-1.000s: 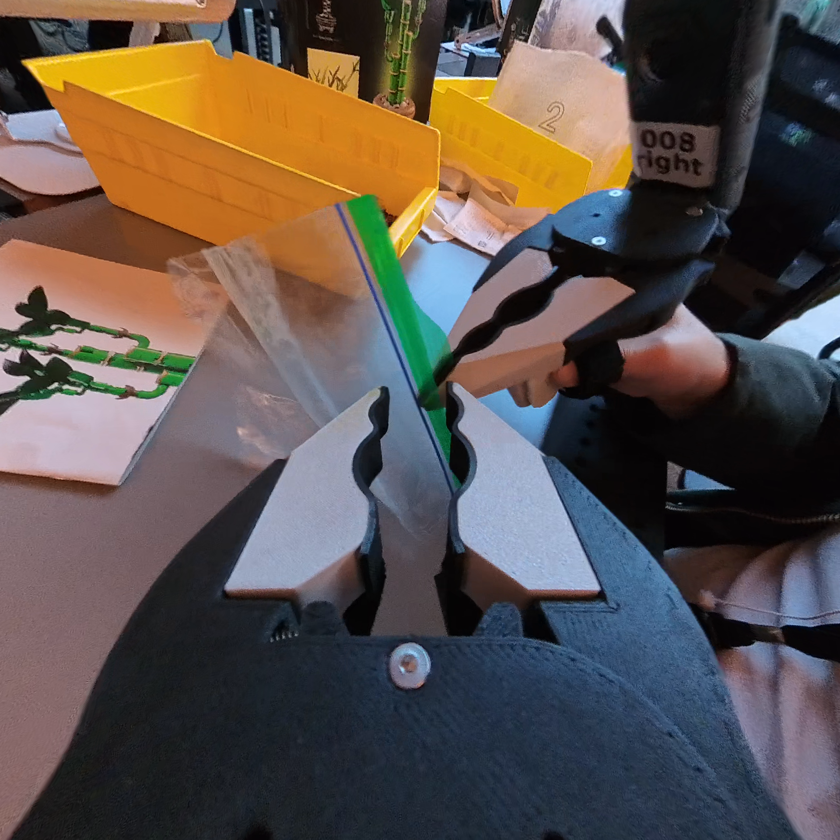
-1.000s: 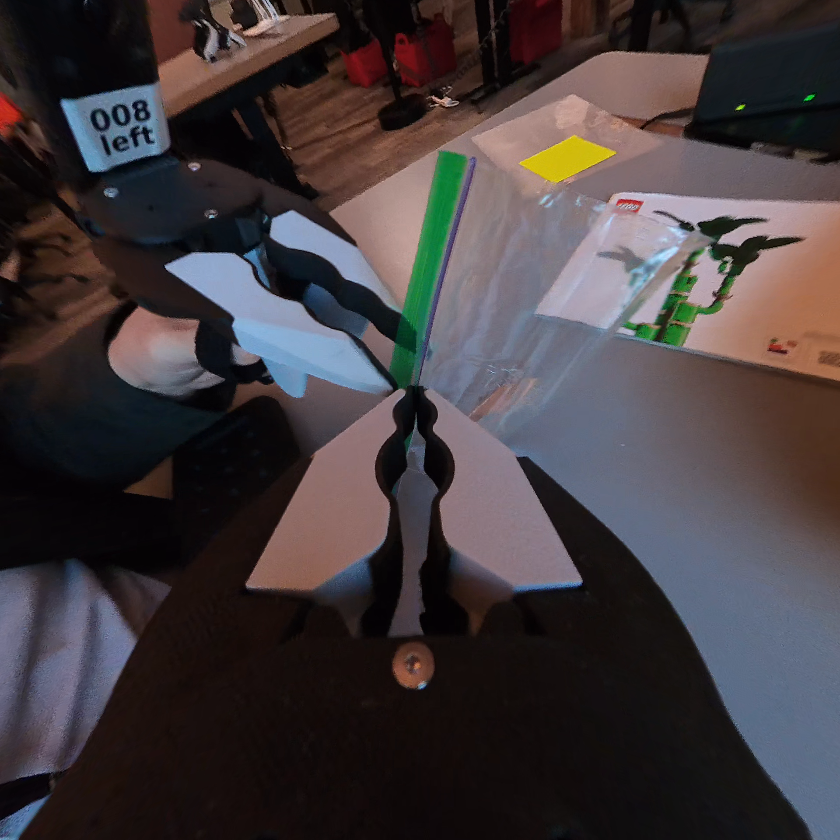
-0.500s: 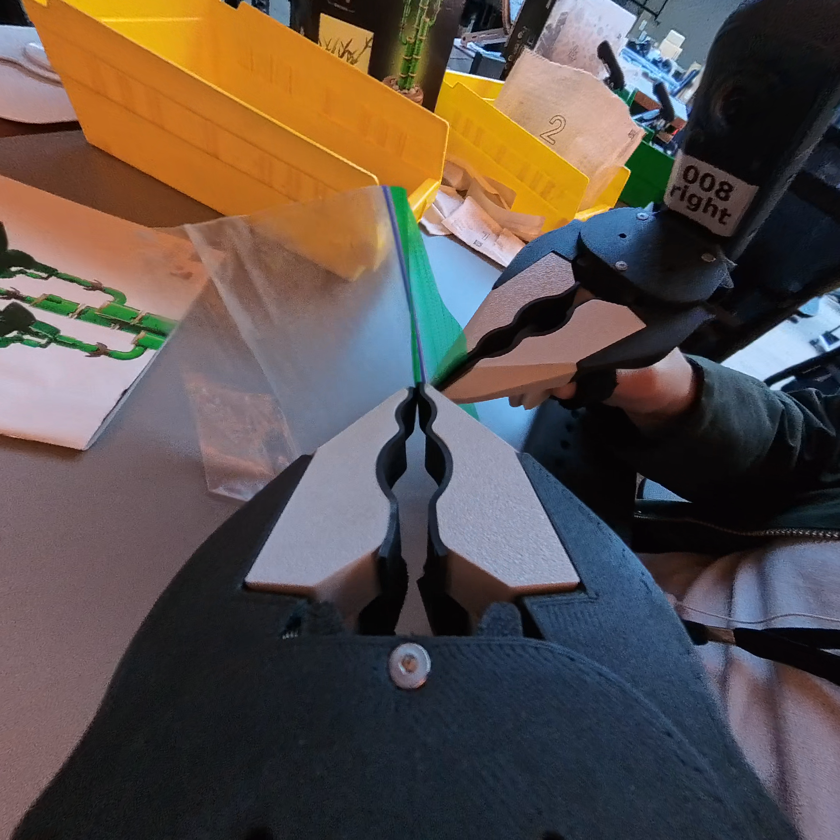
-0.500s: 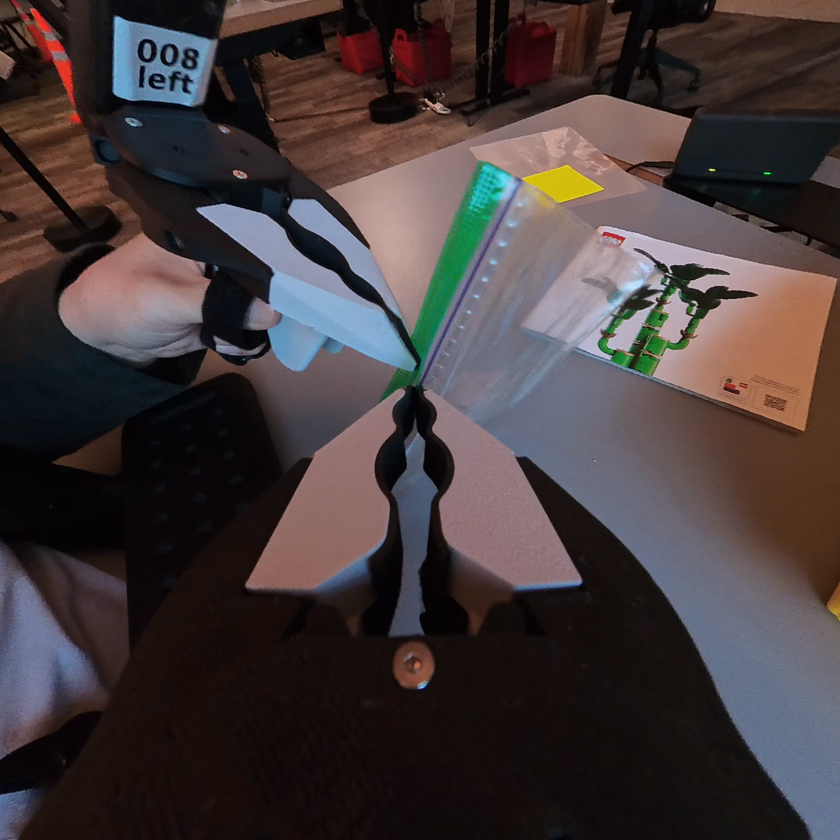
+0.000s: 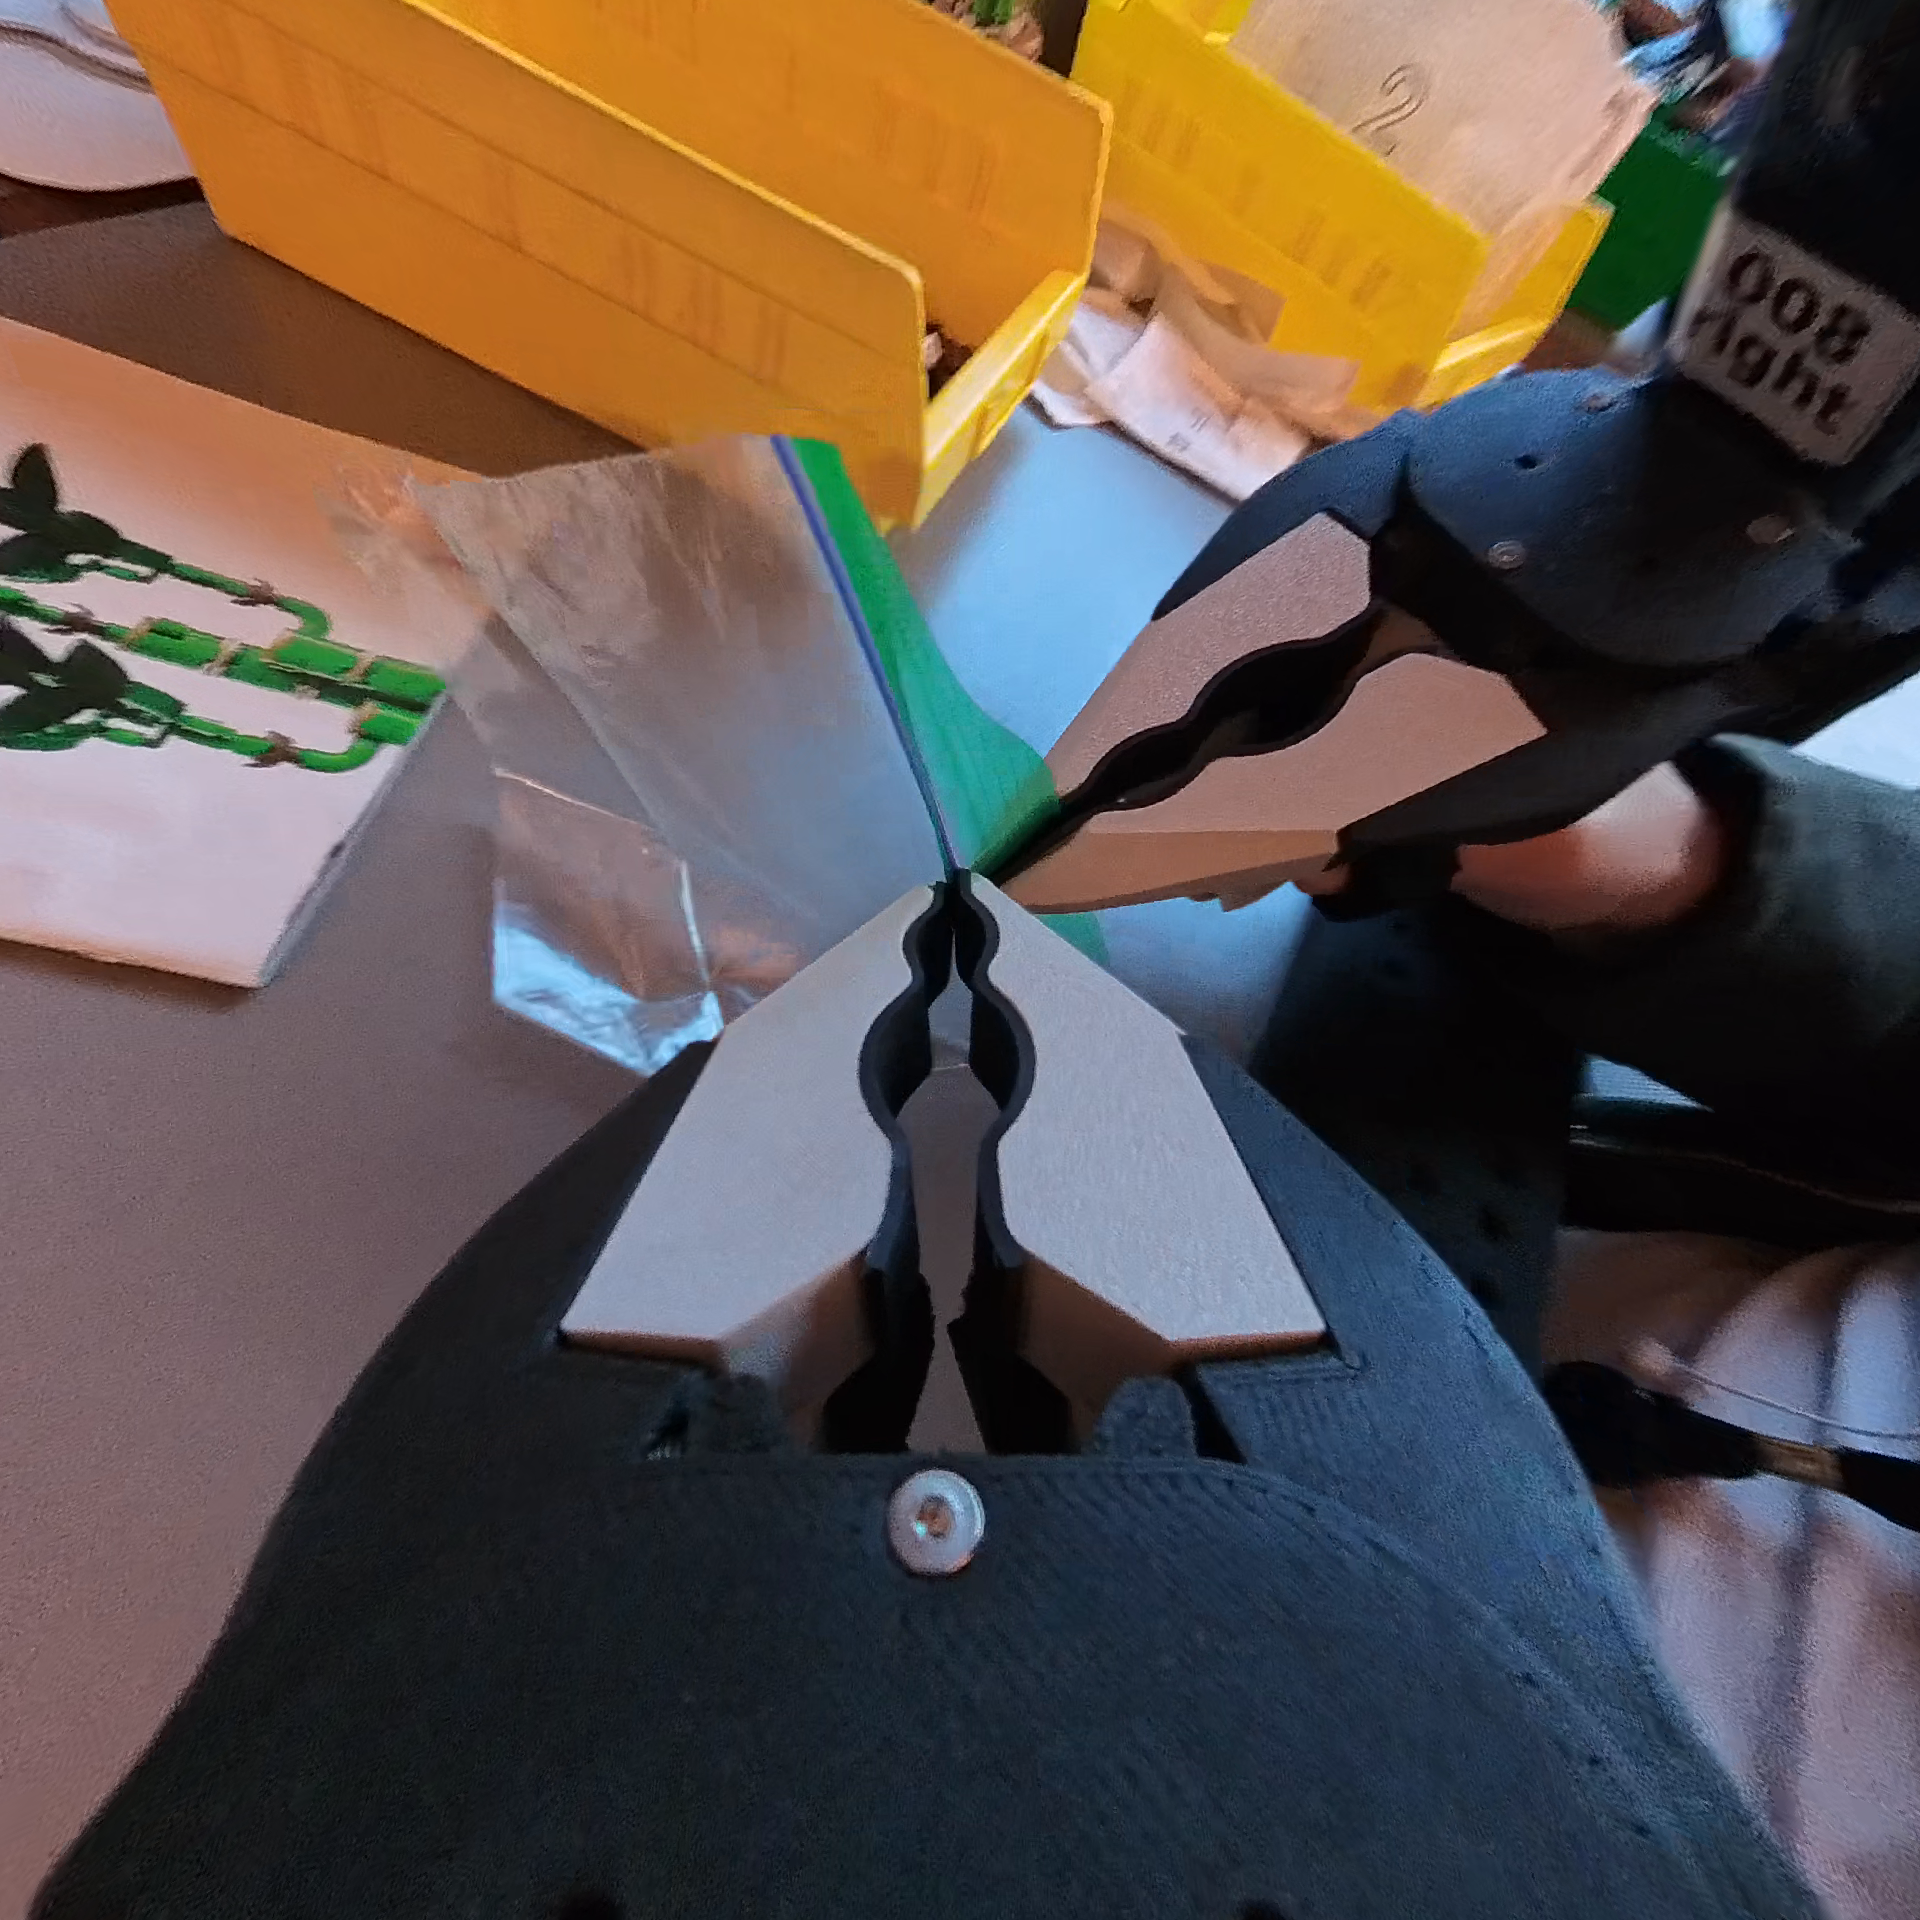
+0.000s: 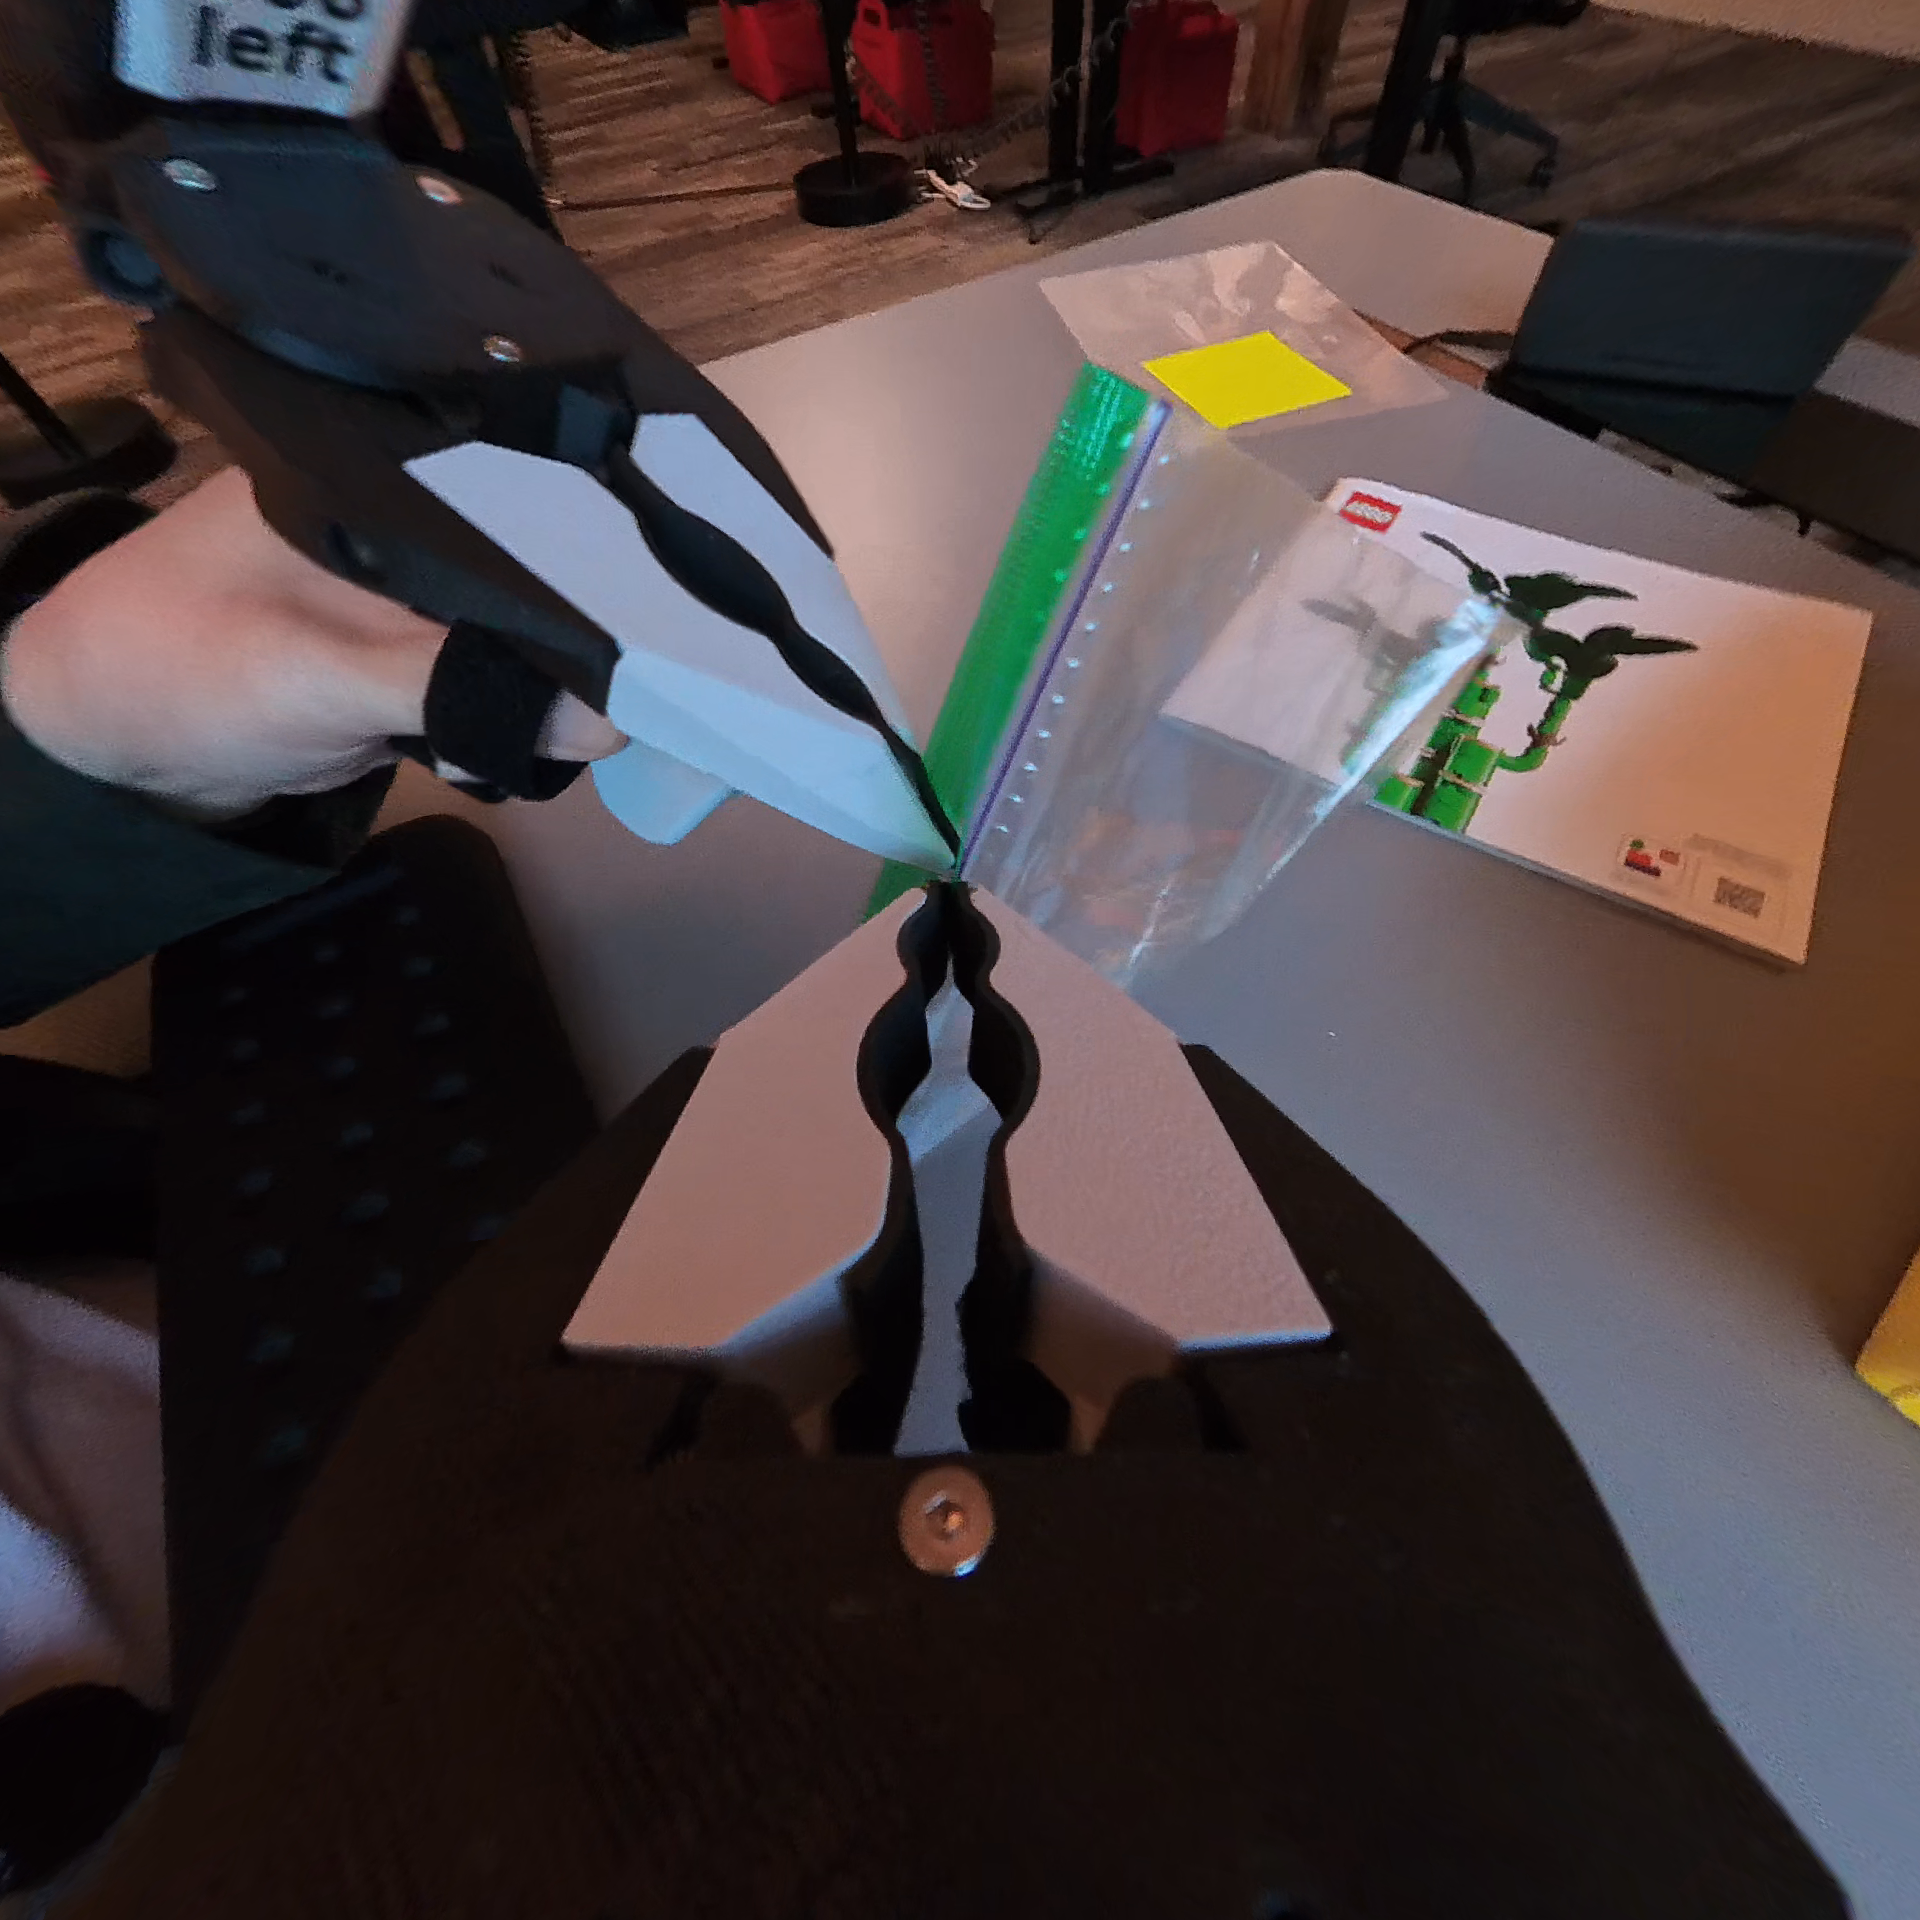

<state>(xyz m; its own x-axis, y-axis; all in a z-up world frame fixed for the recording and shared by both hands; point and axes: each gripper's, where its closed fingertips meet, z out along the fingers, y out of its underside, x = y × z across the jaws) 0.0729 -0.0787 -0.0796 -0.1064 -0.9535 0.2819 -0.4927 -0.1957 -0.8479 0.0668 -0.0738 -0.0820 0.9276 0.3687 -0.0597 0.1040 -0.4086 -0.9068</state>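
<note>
A clear zip bag (image 5: pixel 707 665) with a green zip strip (image 5: pixel 935 707) stands up off the grey table (image 5: pixel 208 1195). My left gripper (image 5: pixel 951 888) is shut on the near end of the zip edge. My right gripper (image 5: pixel 1023 862) comes in from the right and is shut on the green strip right beside it, tips almost touching. In the right wrist view the right gripper (image 6: pixel 948 894) pinches the same corner of the bag (image 6: pixel 1164 727), with the left gripper (image 6: pixel 935 847) at upper left. Small brownish pieces show faintly inside the bag.
Two yellow bins (image 5: pixel 582 239) (image 5: pixel 1299 208) stand behind the bag, with crumpled paper between them. A booklet with a green plant picture (image 5: pixel 156 779) (image 6: pixel 1662 748) lies flat beside it. Another clear bag with a yellow card (image 6: pixel 1247 343) and a dark box (image 6: pixel 1704 332) sit farther off. The tips of both grippers are at nearly the same place.
The left gripper, open around the bag's edge a second ago, has shut on it. Both grippers have drawn close together at the bag's corner and the bag has tilted lower.
</note>
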